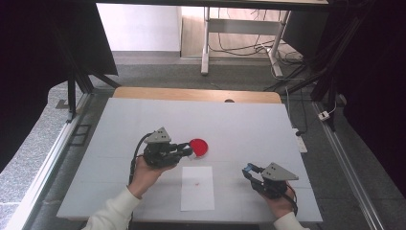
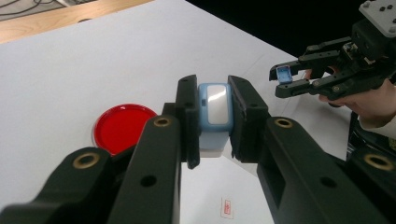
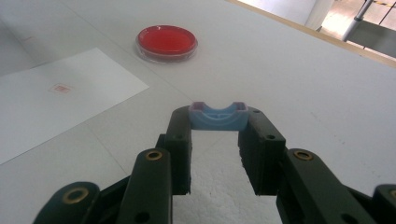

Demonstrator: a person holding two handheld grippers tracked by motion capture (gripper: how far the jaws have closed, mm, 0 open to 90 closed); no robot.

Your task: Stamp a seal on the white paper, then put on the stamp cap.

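My left gripper (image 2: 215,126) is shut on a small light-blue and white block (image 2: 214,112), held just above the table beside a round red dish (image 2: 122,128). In the high view this left gripper (image 1: 188,150) points right, its tips at the red dish (image 1: 199,147). My right gripper (image 3: 217,135) is shut on a light-blue curved cap (image 3: 217,116) pinched at its tips. In the high view the right gripper (image 1: 250,170) sits near the front right, with the blue cap (image 1: 248,168) at its tips. From the left gripper view, the right gripper (image 2: 286,80) shows at the upper right.
A white paper sheet (image 1: 197,188) with a small red mark lies at the front middle of the white tabletop (image 1: 249,129). A wooden edge (image 1: 196,94) runs along the table's far side. Desk legs and cables stand beyond it.
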